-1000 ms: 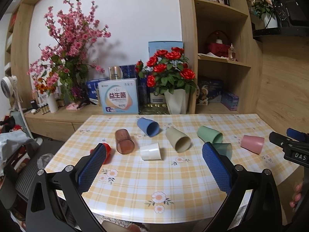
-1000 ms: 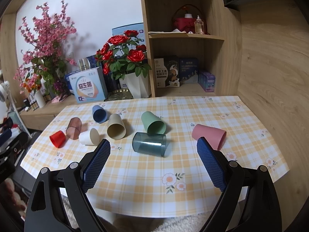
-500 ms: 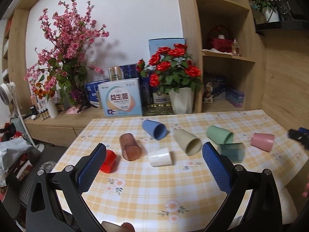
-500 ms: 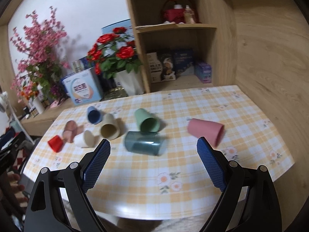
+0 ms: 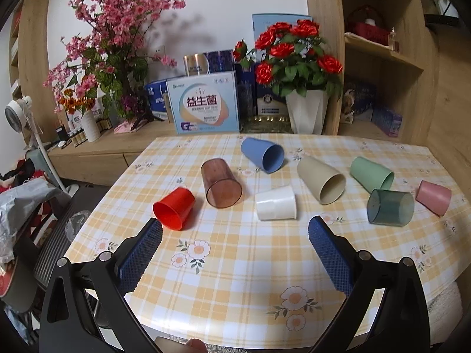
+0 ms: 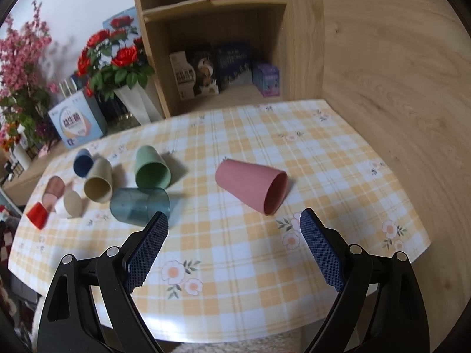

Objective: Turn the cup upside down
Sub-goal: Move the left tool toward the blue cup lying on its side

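Right gripper (image 6: 234, 223) above pink cup (image 6: 250, 189), jaws wide, empty

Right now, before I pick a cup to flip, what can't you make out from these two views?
- Right wrist view: the blue cup is half hidden behind the beige cup; the brown cup and red cup are small and blurred.
- Left wrist view: the pink cup shows only its side, its mouth turned away.
- Neither hand-held gripper appears in the other's view.
- The table's near edge is cut off by the gripper bodies.
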